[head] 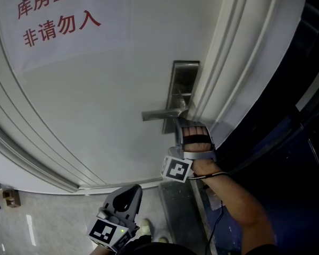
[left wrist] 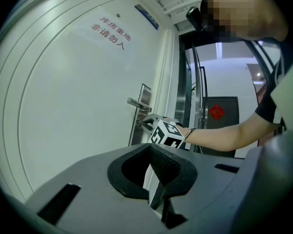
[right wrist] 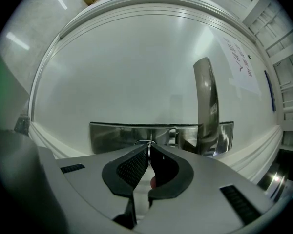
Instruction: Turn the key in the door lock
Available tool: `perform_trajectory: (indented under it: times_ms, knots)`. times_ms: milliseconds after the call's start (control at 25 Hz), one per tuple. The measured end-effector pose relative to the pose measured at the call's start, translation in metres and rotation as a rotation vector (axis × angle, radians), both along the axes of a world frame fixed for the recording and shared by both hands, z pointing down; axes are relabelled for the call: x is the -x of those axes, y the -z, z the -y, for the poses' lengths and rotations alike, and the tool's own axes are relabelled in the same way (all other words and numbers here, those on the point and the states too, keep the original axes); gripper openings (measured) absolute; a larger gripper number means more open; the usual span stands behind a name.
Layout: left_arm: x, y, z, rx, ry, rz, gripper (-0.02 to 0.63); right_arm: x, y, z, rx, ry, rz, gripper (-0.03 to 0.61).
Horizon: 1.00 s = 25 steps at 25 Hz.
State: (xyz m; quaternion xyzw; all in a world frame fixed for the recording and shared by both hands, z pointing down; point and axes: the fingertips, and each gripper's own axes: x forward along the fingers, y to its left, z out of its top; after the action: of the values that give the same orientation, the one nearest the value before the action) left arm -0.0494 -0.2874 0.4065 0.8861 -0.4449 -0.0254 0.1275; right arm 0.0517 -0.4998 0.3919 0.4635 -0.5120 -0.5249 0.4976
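A steel lock plate (head: 183,84) with a lever handle (head: 160,113) sits near the edge of the white door (head: 95,100). My right gripper (head: 179,123) presses up to the plate just under the lever. In the right gripper view its jaws (right wrist: 148,151) are shut on a thin metal key (right wrist: 148,146) that points into the plate (right wrist: 122,135), beside the handle (right wrist: 207,106). The keyhole itself is hidden. My left gripper (head: 128,193) hangs low and away from the door, shut on nothing (left wrist: 150,152). From there I see the right gripper (left wrist: 145,124) at the lock.
A paper sign (head: 58,15) with red characters is stuck high on the door. The moulded door frame (head: 228,62) runs along the right, with a dark opening beyond it. Tiled floor (head: 42,222), a small box (head: 9,197) and the person's shoe (head: 144,228) lie below.
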Motion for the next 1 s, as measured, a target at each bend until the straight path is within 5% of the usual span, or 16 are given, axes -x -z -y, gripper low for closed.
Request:
perform_trajectory:
  times_ms: [600, 1000]
  knots:
    - [-0.011, 0.011, -0.014, -0.023, -0.016, 0.001, 0.003, 0.001, 0.005, -0.043, -0.024, 0.052, 0.013, 0.023]
    - [-0.036, 0.025, -0.034, -0.061, -0.038, 0.013, 0.003, -0.007, 0.006, -0.111, 0.059, 0.11, 0.151, 0.02]
